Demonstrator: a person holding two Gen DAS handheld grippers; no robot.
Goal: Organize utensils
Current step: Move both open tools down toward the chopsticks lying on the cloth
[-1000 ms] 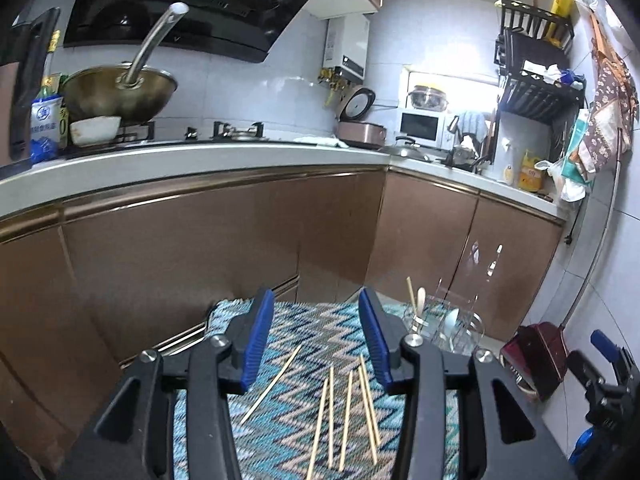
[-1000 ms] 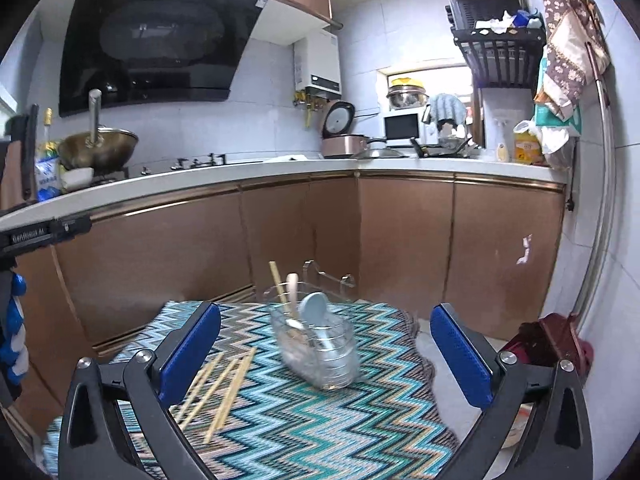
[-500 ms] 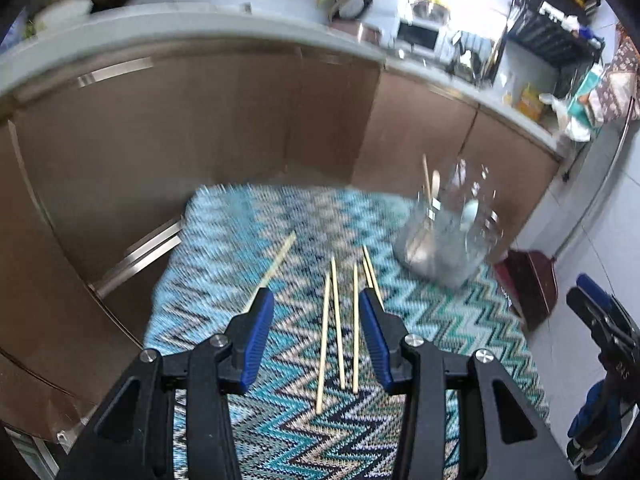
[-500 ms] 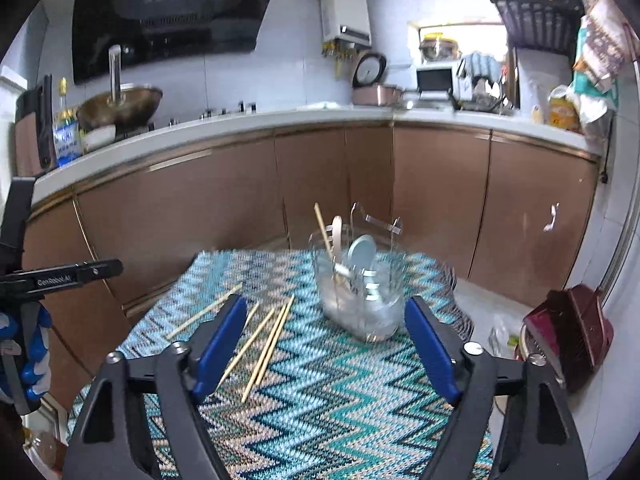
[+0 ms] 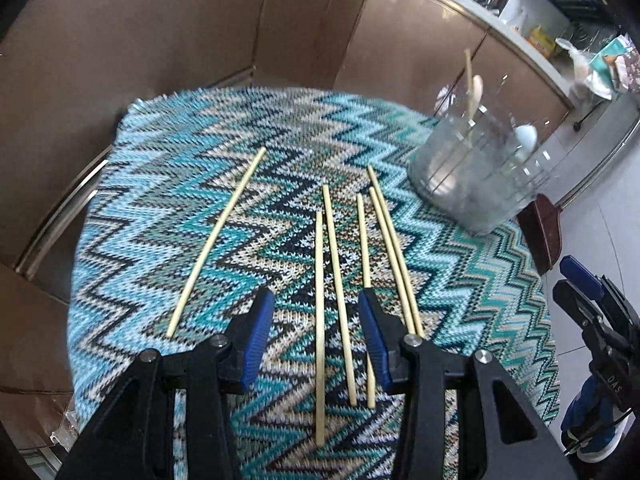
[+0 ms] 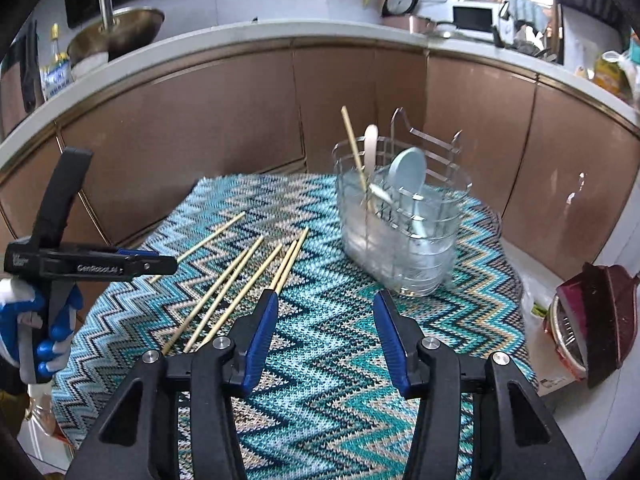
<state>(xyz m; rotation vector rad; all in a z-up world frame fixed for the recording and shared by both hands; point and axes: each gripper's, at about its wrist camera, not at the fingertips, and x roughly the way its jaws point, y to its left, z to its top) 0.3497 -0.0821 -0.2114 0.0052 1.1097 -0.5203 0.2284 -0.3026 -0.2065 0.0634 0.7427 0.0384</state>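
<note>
While sorting is barely begun:
Done: wire caddy, 1 o'clock, holds one chopstick, spoons.
Left: six chopsticks loose on the mat.
Left gripper: fingers spread, empty.
Right gripper: fingers spread, empty.

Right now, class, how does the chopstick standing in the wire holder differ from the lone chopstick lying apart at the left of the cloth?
The chopstick in the wire holder stands tilted, its lower end inside the wire holder beside spoons. The lone chopstick lies flat on the zigzag cloth, clear of everything. Both are thin, pale wood, untouched by any gripper.
</note>
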